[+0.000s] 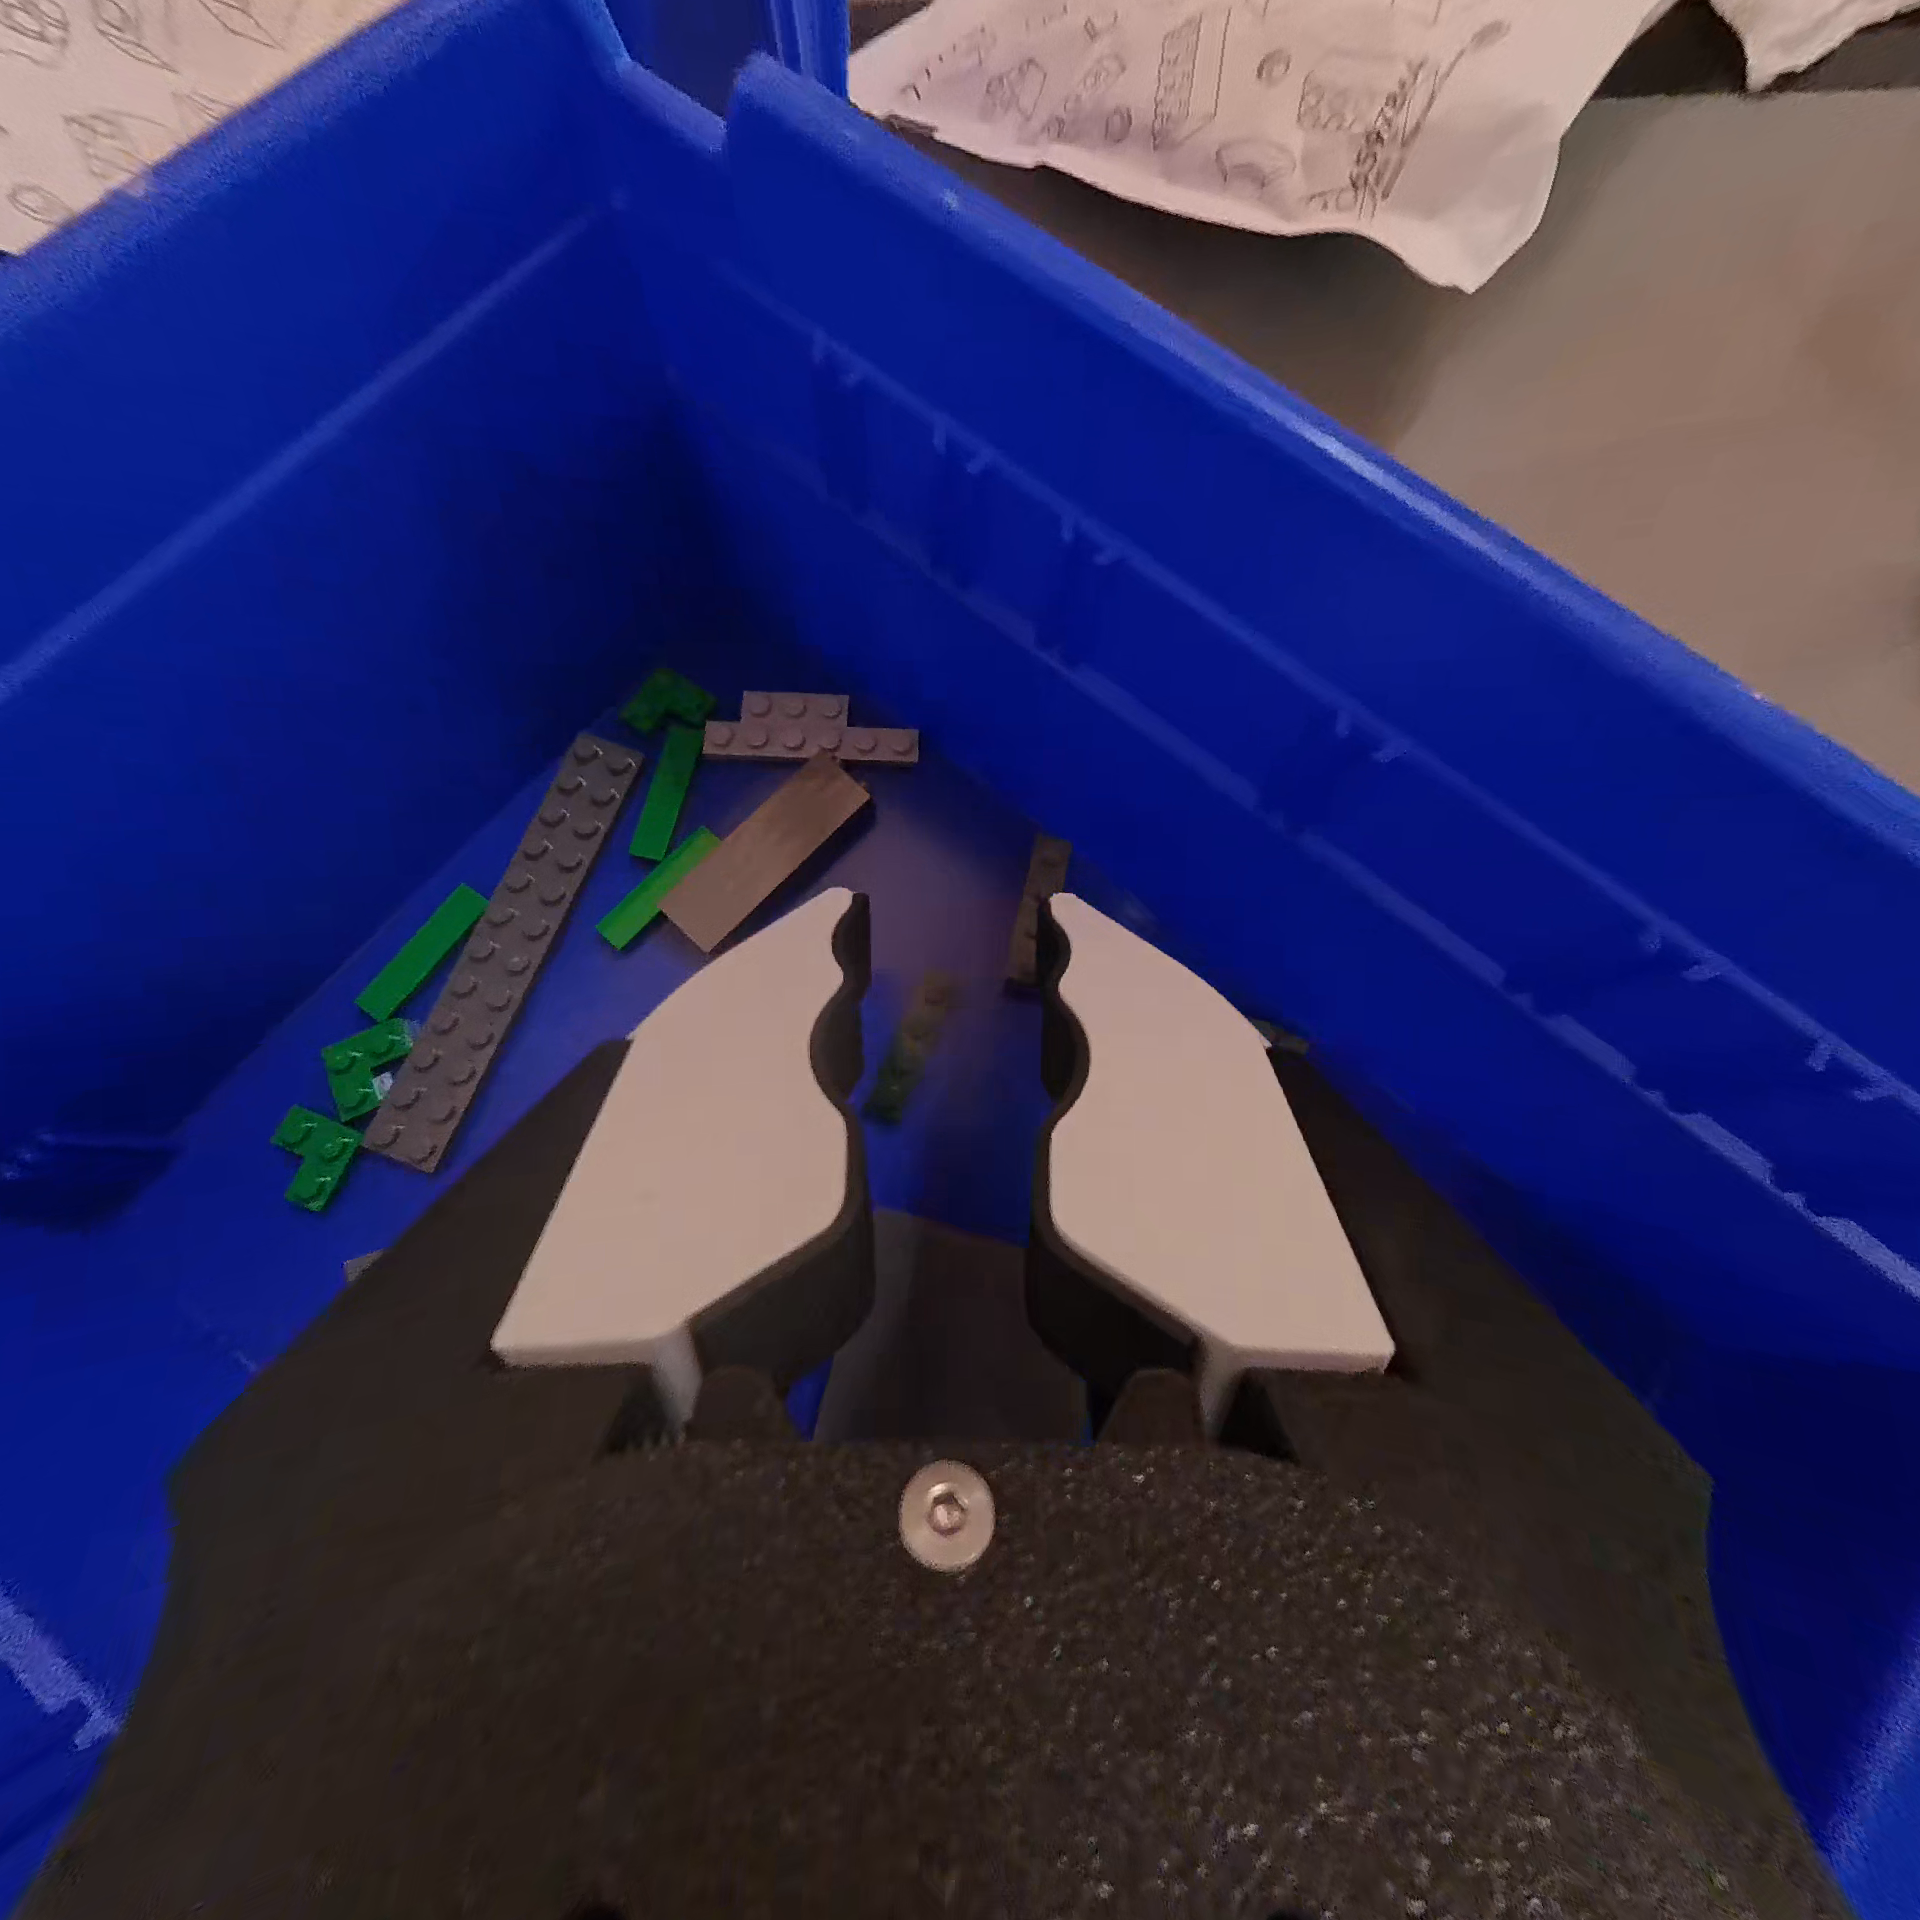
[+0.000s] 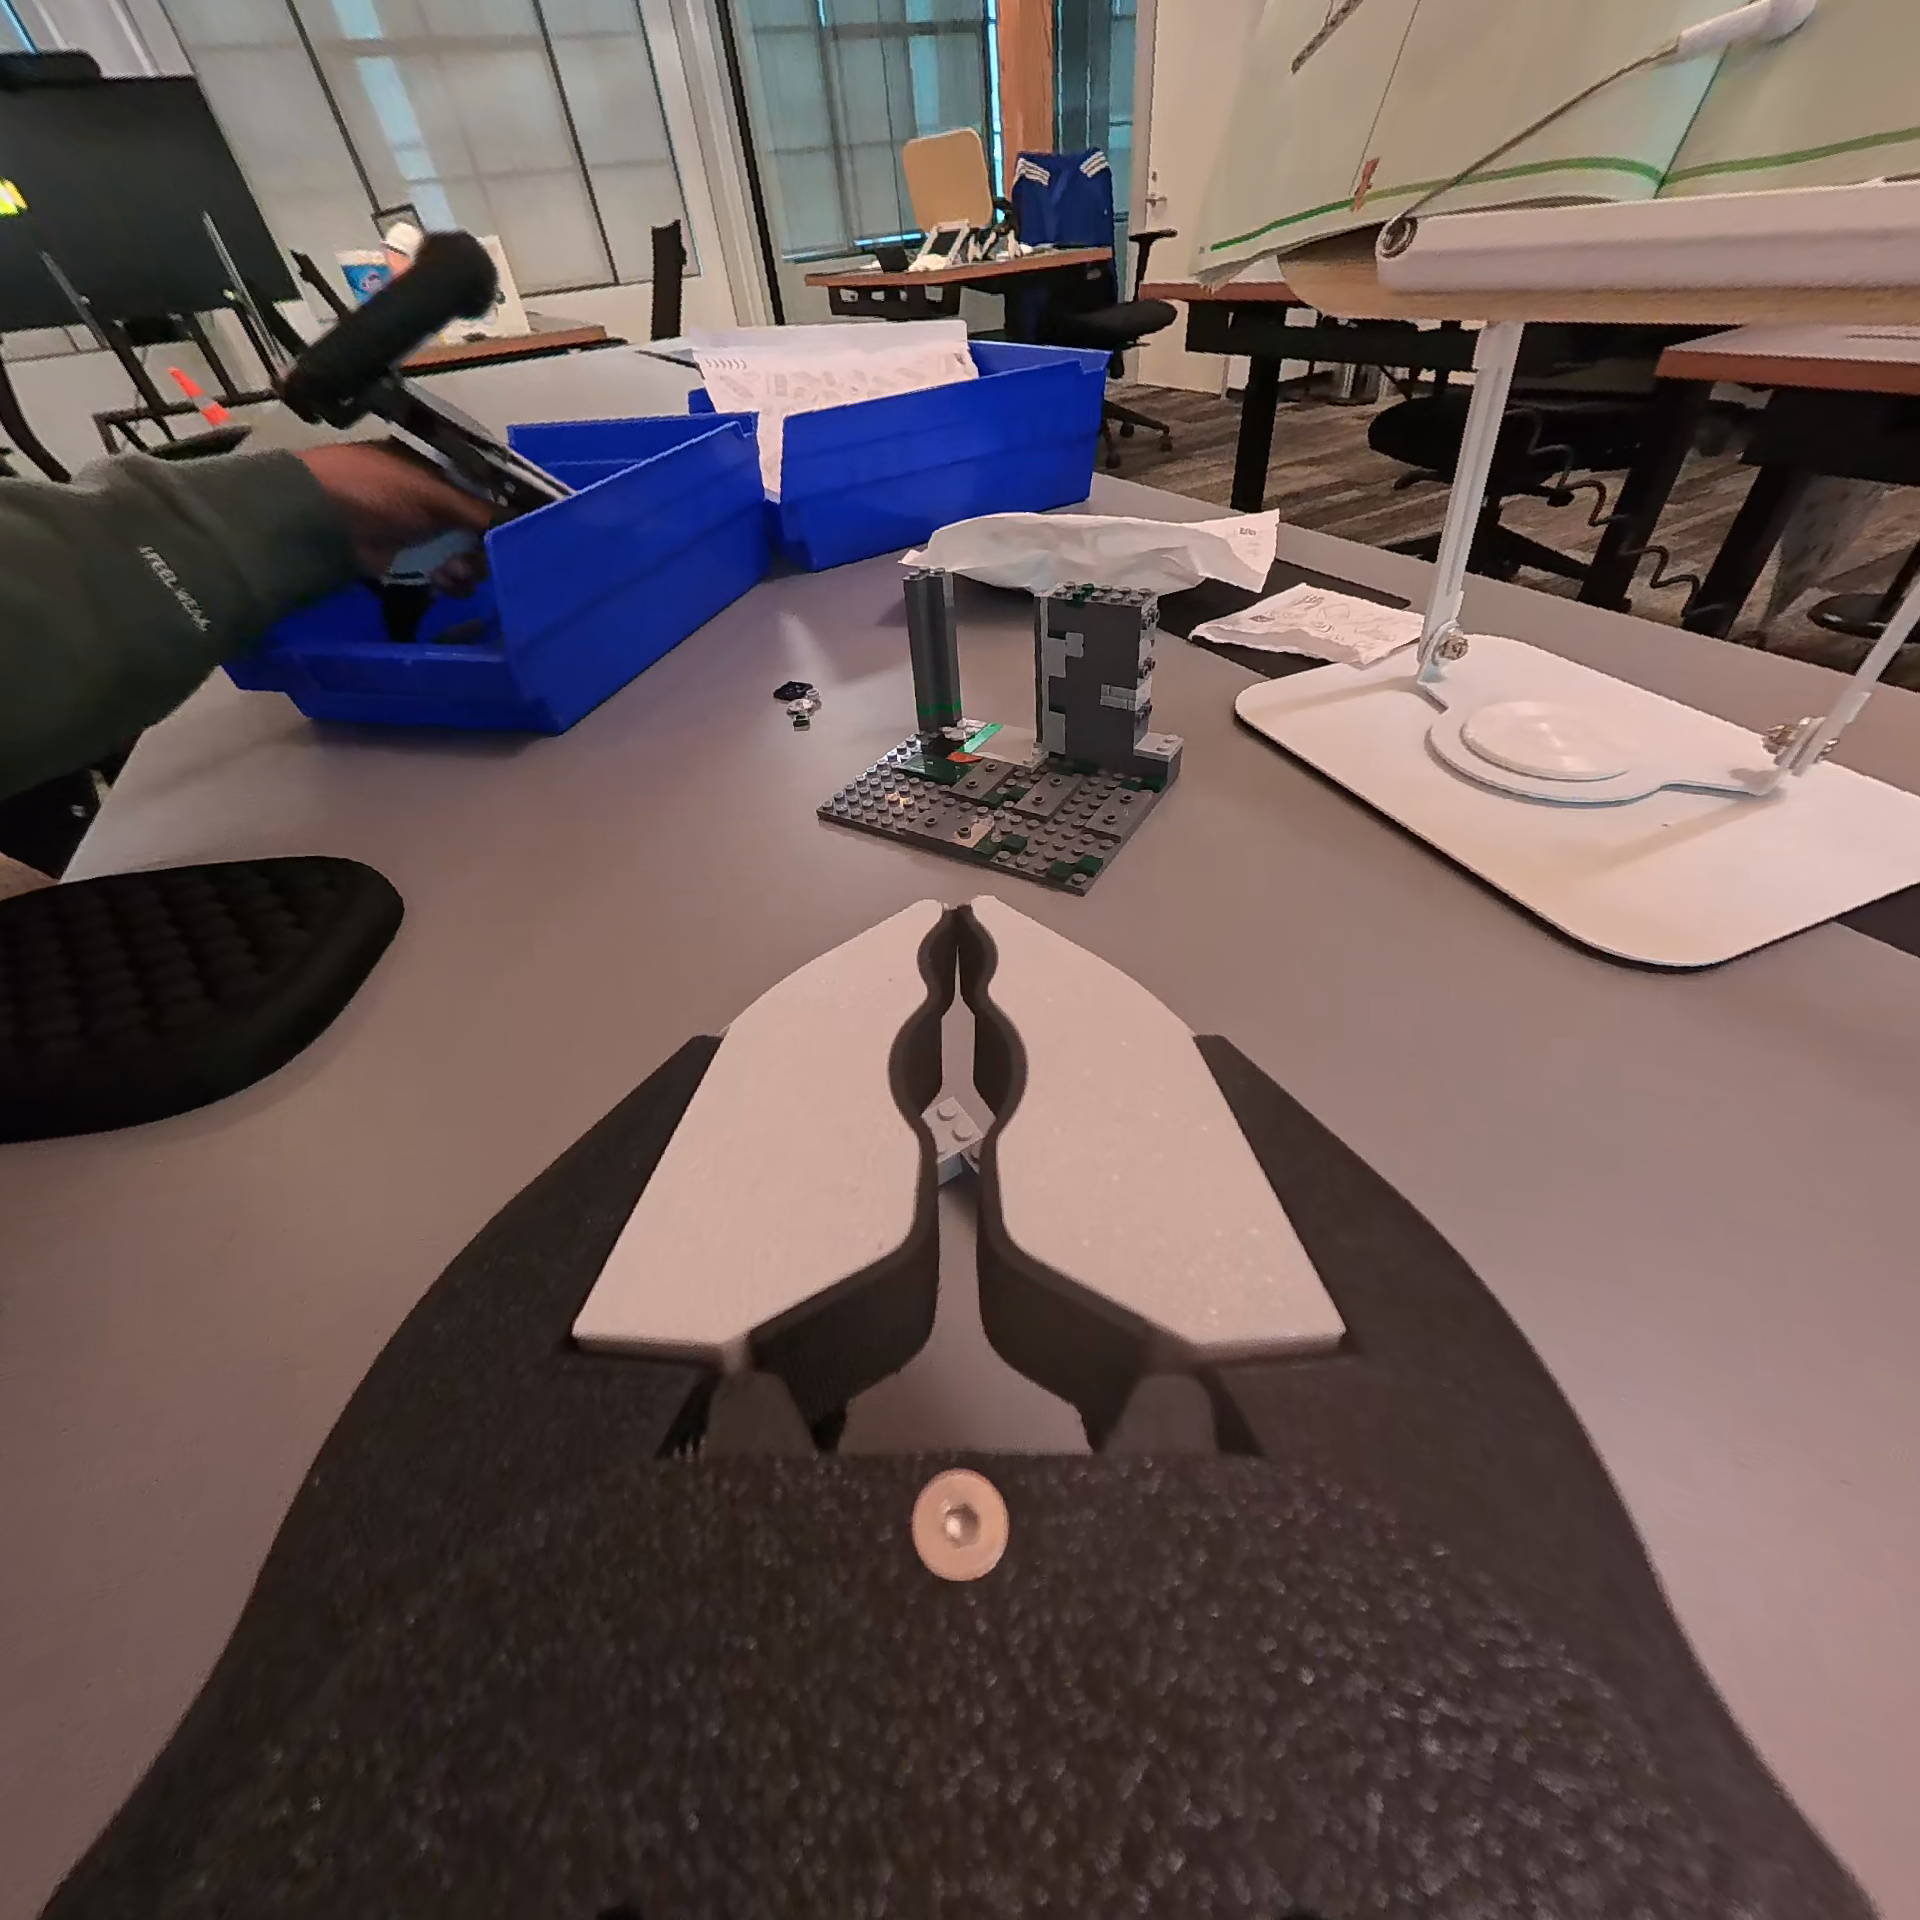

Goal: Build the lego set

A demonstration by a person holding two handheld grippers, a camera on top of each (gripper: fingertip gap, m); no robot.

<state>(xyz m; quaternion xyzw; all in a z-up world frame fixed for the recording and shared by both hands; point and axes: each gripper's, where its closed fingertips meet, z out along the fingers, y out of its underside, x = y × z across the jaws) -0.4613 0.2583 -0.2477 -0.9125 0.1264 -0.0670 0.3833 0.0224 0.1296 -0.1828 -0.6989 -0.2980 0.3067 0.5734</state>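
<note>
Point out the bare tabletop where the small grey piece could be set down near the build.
Free: the grey table between the right hand-held gripper and the lego build, and left of it toward the blue bin. Crowded: right, by the white stand base.

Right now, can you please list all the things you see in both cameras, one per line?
blue bins: two seen, blue, far left of table.
loose plates: about a dozen, grey, green, one brown, on near bin's floor.
printed paper bags: several, white, in and around the bins.
lego build: one, dark grey and green, table centre.
small loose pieces: a few, dark, left of build.
book stand: one, white, right.
black pad: one, near left.
grey piece: one, between right tongs.
sleeve: one, grey-green, left.
left tongs: open, inside bin.
right tongs: shut on grey piece.
</note>
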